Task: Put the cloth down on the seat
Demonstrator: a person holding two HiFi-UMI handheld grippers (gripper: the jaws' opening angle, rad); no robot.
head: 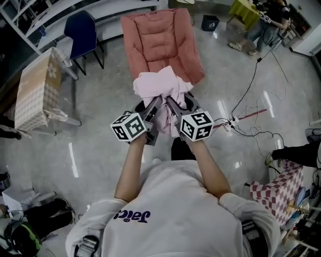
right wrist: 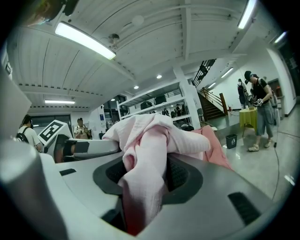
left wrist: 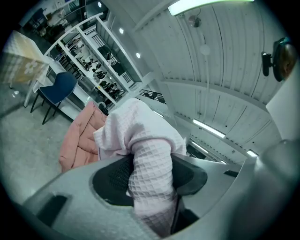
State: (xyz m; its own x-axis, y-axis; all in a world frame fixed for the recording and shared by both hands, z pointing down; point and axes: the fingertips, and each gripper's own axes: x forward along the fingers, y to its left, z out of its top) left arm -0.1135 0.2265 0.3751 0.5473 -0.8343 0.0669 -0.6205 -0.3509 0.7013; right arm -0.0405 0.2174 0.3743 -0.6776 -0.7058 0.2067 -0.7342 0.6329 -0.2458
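Note:
A pale pink waffle cloth is bunched up in the air in front of me, above the near end of the salmon padded seat. My left gripper is shut on a fold of the cloth, which fills the gap between its dark pads. My right gripper is shut on another fold of the cloth, and the rest bulges over its jaws. Both grippers sit close together, tilted upward. The seat shows behind the cloth in the left gripper view, and the seat's edge shows in the right gripper view.
A blue chair and a table with a checked cover stand at the left. Cables trail over the floor at the right. A person stands at the far right by a yellow-green table. Bags lie at the lower left.

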